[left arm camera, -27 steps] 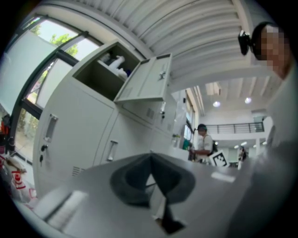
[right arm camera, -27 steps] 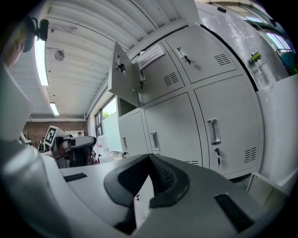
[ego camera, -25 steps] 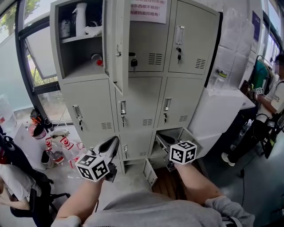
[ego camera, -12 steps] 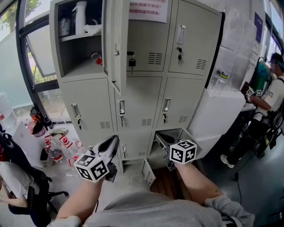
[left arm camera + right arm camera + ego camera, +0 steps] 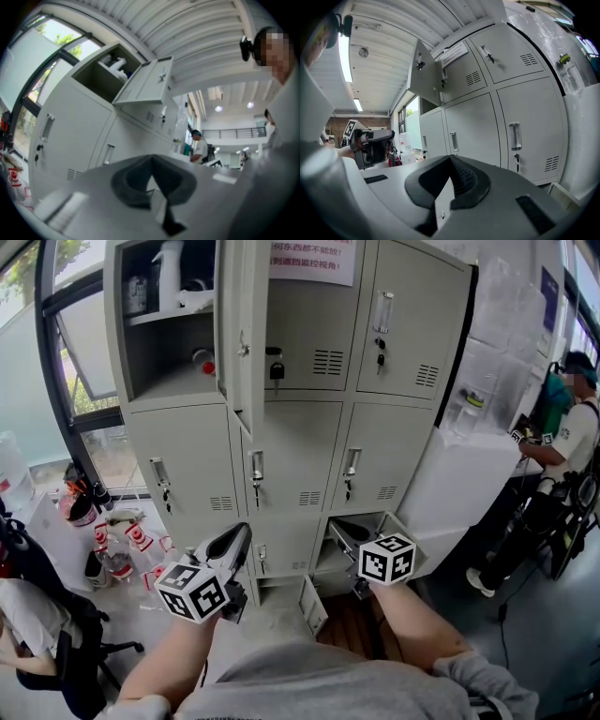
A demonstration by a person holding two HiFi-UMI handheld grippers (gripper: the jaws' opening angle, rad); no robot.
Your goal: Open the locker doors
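The grey locker (image 5: 300, 456) stands ahead, three doors wide. Its top-left door (image 5: 246, 334) hangs open on a compartment (image 5: 173, 362) with a white bottle (image 5: 169, 277). A bottom-row door (image 5: 316, 604) is swung out low, beside a dark open compartment (image 5: 352, 532). The other doors are closed. My left gripper (image 5: 236, 542) is shut and empty, held low in front of the bottom row. My right gripper (image 5: 450, 157) is shut on nothing; in the head view only its marker cube (image 5: 386, 561) shows. The open top door (image 5: 145, 86) (image 5: 423, 72) shows in both gripper views.
A white cabinet (image 5: 459, 484) adjoins the locker's right side. A person (image 5: 567, 437) stands at the far right. Bottles and clutter (image 5: 117, 554) lie on the floor left of the locker, near a black chair (image 5: 56, 652) and a window (image 5: 84, 352).
Both grippers have stayed where they were. The person at the far right has shifted a little.
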